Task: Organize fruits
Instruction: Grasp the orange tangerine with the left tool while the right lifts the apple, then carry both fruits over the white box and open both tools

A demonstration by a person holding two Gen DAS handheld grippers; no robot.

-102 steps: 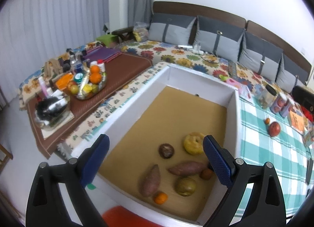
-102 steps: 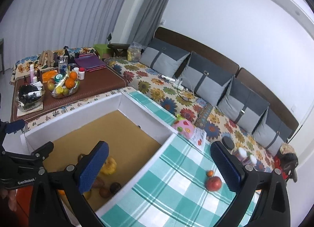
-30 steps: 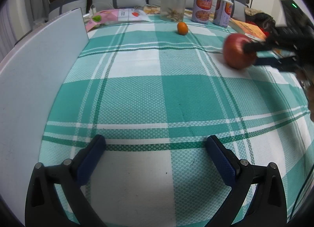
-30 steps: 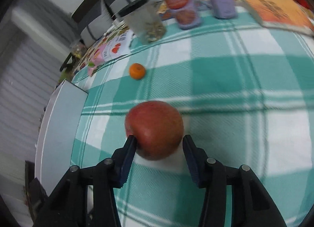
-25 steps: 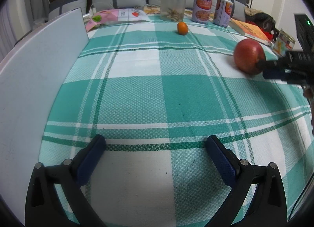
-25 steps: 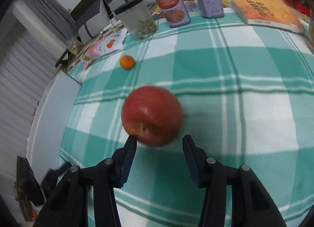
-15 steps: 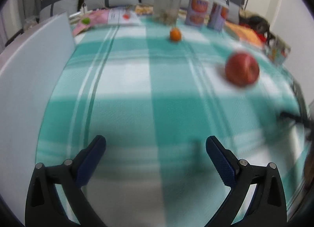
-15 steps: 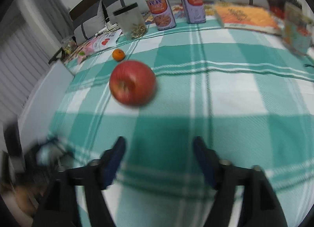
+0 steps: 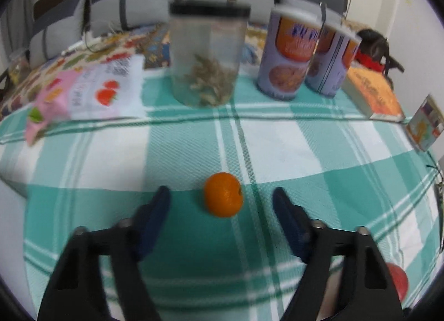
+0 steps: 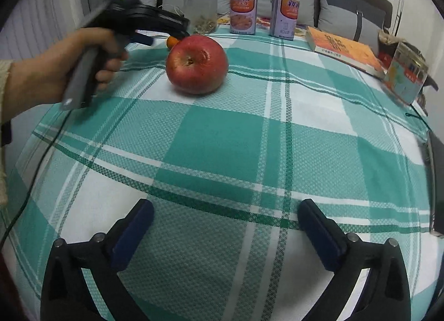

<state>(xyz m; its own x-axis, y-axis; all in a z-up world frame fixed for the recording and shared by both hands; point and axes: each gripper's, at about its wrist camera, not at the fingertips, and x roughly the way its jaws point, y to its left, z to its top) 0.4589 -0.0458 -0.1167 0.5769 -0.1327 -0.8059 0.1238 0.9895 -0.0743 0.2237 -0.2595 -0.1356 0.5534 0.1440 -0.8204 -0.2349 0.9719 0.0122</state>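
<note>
small orange (image 9: 223, 194) sits on the green checked cloth (image 9: 291, 152), between the half-open jaws of the left gripper (image 9: 220, 201), which have just been closing and do not touch it. red apple (image 10: 197, 64) rests further along the cloth, free, well ahead of the right gripper (image 10: 226, 233), whose jaws have just opened wide on nothing. behind stand a clear jar (image 9: 206, 55) and two cans (image 9: 288, 55).

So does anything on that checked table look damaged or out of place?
Nothing looks spilled or toppled. The one oddity is the big red apple: a pale dented scuff beside its stem hollow looks like a bruise, though it may be glare. It rests alone on the green-and-white checked cloth. The small orange tangerine sits between the left hand-held gripper's open, closing jaws.
</note>
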